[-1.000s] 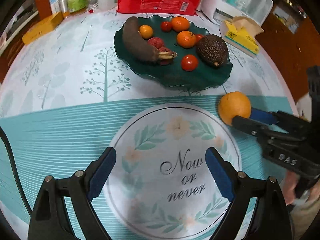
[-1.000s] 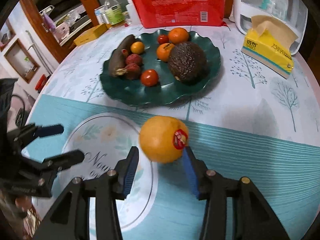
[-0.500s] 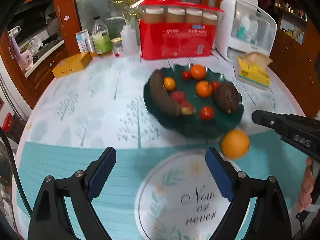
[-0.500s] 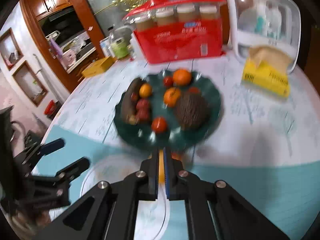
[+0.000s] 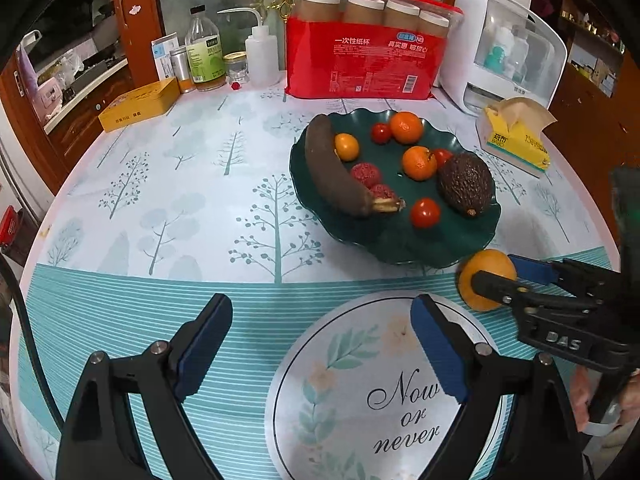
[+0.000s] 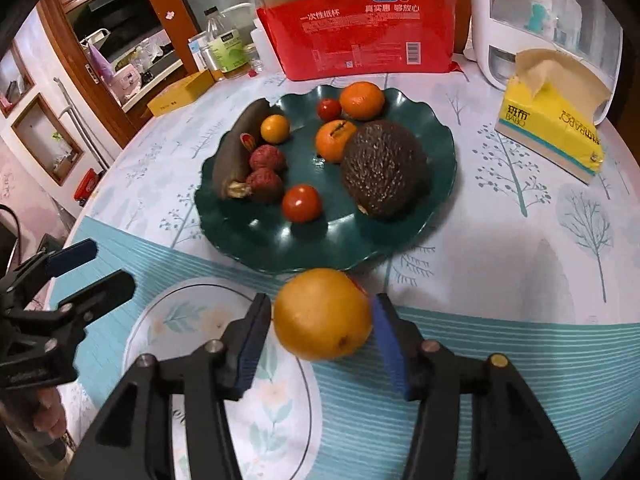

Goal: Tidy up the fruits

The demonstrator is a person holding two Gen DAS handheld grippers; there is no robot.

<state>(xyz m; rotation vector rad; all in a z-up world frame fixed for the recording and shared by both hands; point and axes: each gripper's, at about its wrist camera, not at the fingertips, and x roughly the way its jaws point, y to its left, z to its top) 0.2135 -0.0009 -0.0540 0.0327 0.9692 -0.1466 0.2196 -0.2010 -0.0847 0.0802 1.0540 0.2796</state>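
Observation:
A large orange point(image 6: 322, 313) sits between the pads of my right gripper point(image 6: 320, 340), which is shut on it just in front of the dark green fruit plate point(image 6: 260, 236). The same orange point(image 5: 486, 280) and right gripper point(image 5: 504, 276) show at the right of the left wrist view, by the plate's near rim point(image 5: 404, 248). The plate holds a brown banana point(image 5: 334, 176), an avocado point(image 5: 464, 184), mandarins, tomatoes and lychees. My left gripper point(image 5: 320, 344) is open and empty over the round "Now or never" mat point(image 5: 360, 392).
A yellow tissue box point(image 5: 516, 138) lies right of the plate. A red pack of paper cups point(image 5: 364, 60), bottles point(image 5: 204, 60), a white appliance point(image 5: 508, 48) and a yellow box point(image 5: 138, 104) line the table's far edge.
The right gripper was shut with nothing in it, above the orange, half a second ago; it now grips the orange again. The left gripper's view has dropped closer to the table.

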